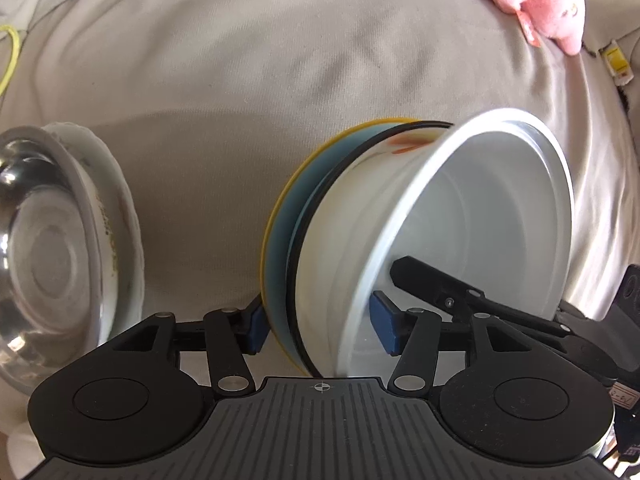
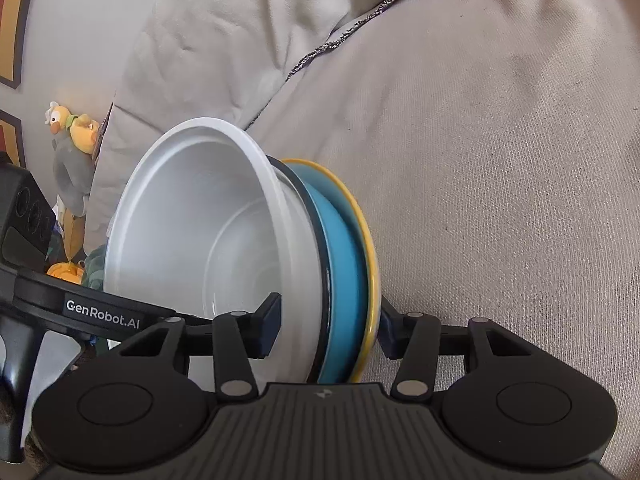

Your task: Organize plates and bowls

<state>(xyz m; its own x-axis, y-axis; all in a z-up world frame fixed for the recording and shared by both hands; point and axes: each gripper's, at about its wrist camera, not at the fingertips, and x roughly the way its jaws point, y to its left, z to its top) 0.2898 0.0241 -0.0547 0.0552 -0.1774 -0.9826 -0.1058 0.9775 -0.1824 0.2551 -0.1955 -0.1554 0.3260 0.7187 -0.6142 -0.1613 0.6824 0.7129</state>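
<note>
Left gripper (image 1: 320,326) and right gripper (image 2: 326,328), jaws clamped on nested white plastic bowl (image 1: 460,240), blue dish (image 2: 344,272), yellow plate (image 2: 370,248).

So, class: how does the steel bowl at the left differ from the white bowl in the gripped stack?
The steel bowl is shiny metal; the white bowl is matte. The steel bowl is ungripped, nested in a white dish; the white bowl is clamped by both grippers. Both are round.
</note>
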